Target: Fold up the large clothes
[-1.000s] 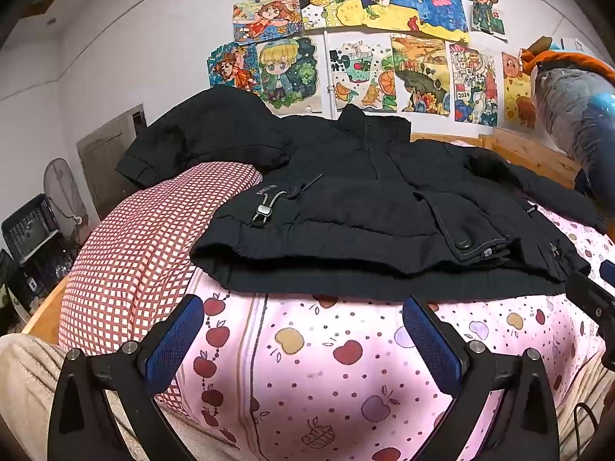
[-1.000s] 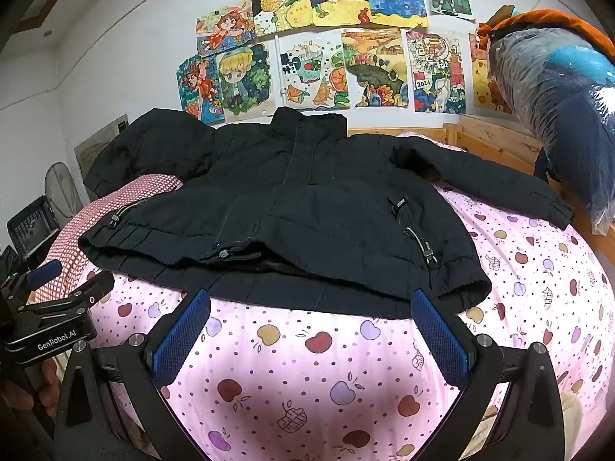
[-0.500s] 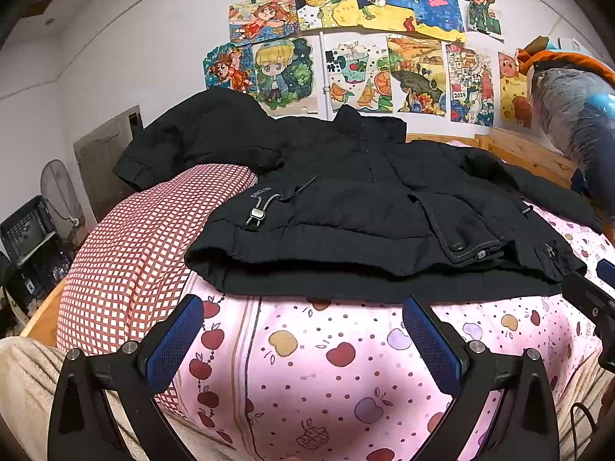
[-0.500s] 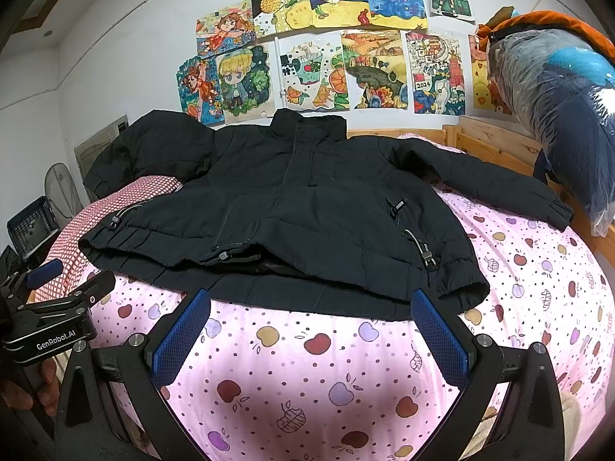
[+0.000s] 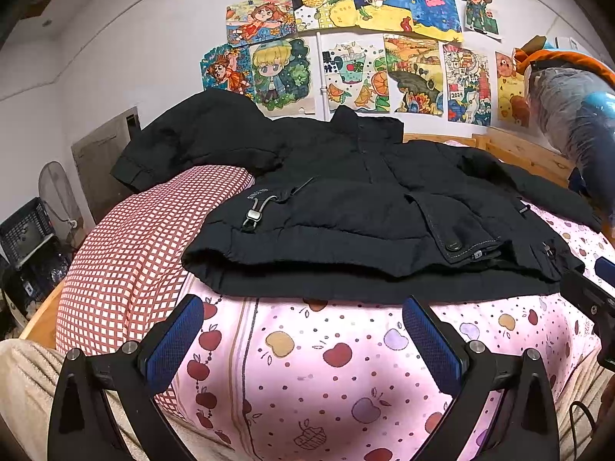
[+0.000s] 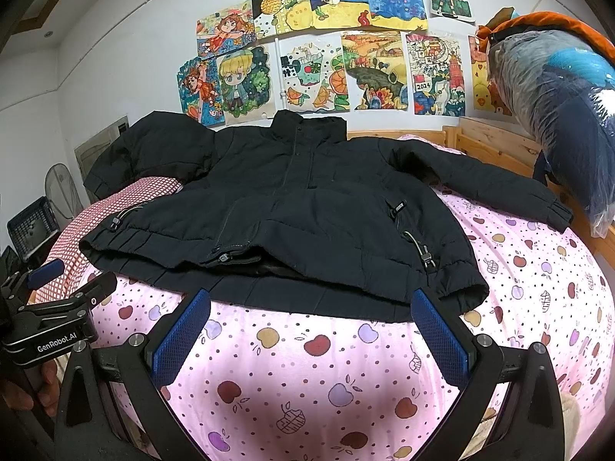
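Black jacket [image 6: 292, 215] lay flat, front up, on the pink apple-print bed [image 6: 307, 368], its hem facing both tools and one sleeve reaching toward the bed's wooden rail. Left tool [image 5: 303, 330] and right tool [image 6: 311, 326] hovered over bare sheet just short of the hem, both spread wide and holding nothing.

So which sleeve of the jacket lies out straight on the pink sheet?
The right-hand sleeve; the other sleeve is bunched up over the red checked pillow.
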